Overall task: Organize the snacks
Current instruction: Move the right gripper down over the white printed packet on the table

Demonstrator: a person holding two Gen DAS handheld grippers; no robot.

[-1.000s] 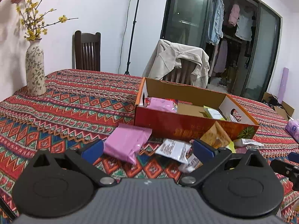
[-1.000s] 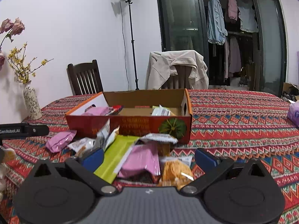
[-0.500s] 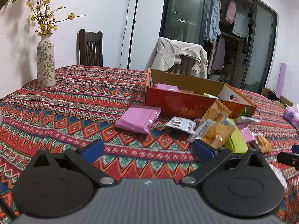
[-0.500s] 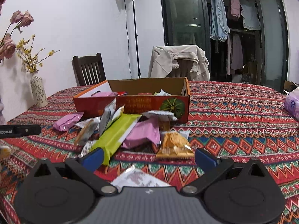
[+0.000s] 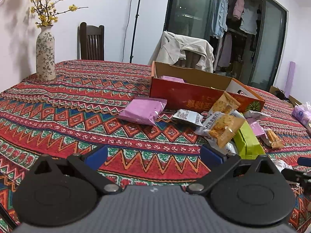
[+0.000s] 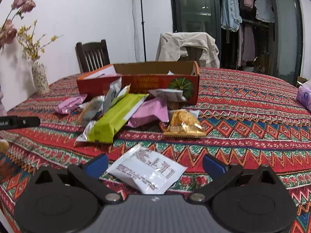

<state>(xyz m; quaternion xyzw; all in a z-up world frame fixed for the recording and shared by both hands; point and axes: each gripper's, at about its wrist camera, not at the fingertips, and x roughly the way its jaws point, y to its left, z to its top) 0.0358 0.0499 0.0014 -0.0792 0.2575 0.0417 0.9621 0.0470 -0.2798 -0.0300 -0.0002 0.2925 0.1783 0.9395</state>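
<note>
A red cardboard box (image 5: 186,97) (image 6: 143,82) with a few snacks inside stands on the patterned tablecloth. Loose snack packets lie in front of it: a pink packet (image 5: 142,111), a white one (image 5: 187,117), orange cracker packets (image 5: 221,127) (image 6: 182,124), a green bag (image 5: 247,142) (image 6: 116,118) and another pink packet (image 6: 151,112). My left gripper (image 5: 153,156) is open and empty over bare cloth. My right gripper (image 6: 155,164) is open, with a white packet (image 6: 147,171) lying between its fingers, not clamped.
A flowered vase (image 5: 45,56) (image 6: 39,77) stands at the table's far left. A wooden chair (image 5: 91,41) and a chair with a beige jacket (image 5: 186,51) are behind the table. A purple tissue pack (image 6: 304,95) lies at the right. The left gripper's tip (image 6: 19,121) shows at left.
Both grippers have pulled back from the box, so the box and snack pile look farther away. A white packet has come into view between the right gripper's fingers.
</note>
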